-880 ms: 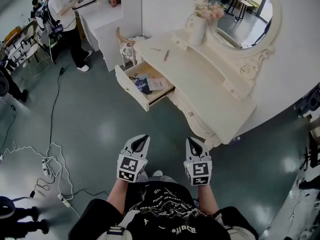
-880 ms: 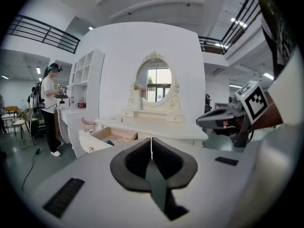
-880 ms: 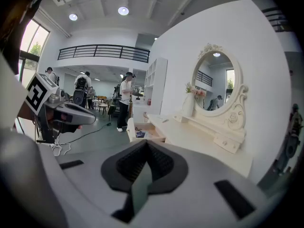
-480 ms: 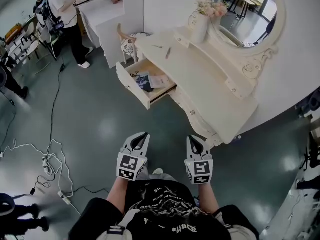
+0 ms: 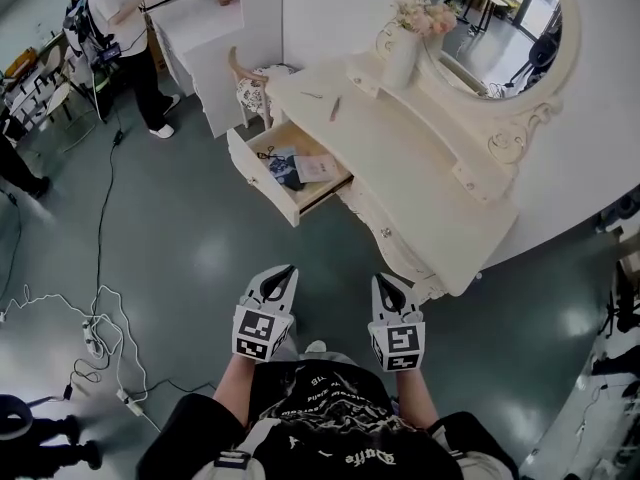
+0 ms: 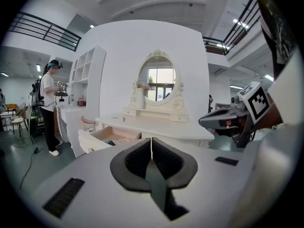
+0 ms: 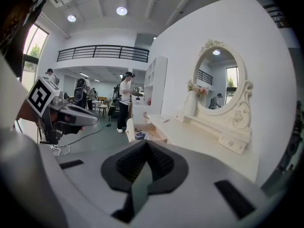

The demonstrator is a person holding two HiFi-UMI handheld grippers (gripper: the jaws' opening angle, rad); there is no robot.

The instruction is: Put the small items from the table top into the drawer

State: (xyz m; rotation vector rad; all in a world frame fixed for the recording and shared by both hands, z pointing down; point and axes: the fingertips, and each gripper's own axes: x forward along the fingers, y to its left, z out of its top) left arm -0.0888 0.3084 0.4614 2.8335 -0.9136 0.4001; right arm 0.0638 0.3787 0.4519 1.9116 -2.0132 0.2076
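A cream dressing table (image 5: 430, 183) with an oval mirror stands ahead of me, some way off. Its drawer (image 5: 262, 176) is pulled open and holds a few flat items. On the table top lie a slim pen-like item (image 5: 334, 109) and a thinner one (image 5: 313, 95), near a vase of flowers (image 5: 397, 56). My left gripper (image 5: 281, 280) and right gripper (image 5: 388, 290) are held side by side over the green floor, well short of the table. Both are shut and empty. The drawer (image 6: 114, 136) shows past the shut left gripper (image 6: 151, 144), and the drawer (image 7: 147, 131) past the right gripper (image 7: 146, 146).
A person (image 5: 120, 28) stands at the far left by a white desk (image 5: 195, 33). A chair (image 5: 255, 86) sits at the table's left end. Cables and a power strip (image 5: 100, 328) lie on the floor to my left. Someone's feet (image 5: 45, 438) show at the bottom left.
The head view has drifted slightly, so the table and drawer sit a touch higher and more to the left. Both grippers stay where they were, jaws together.
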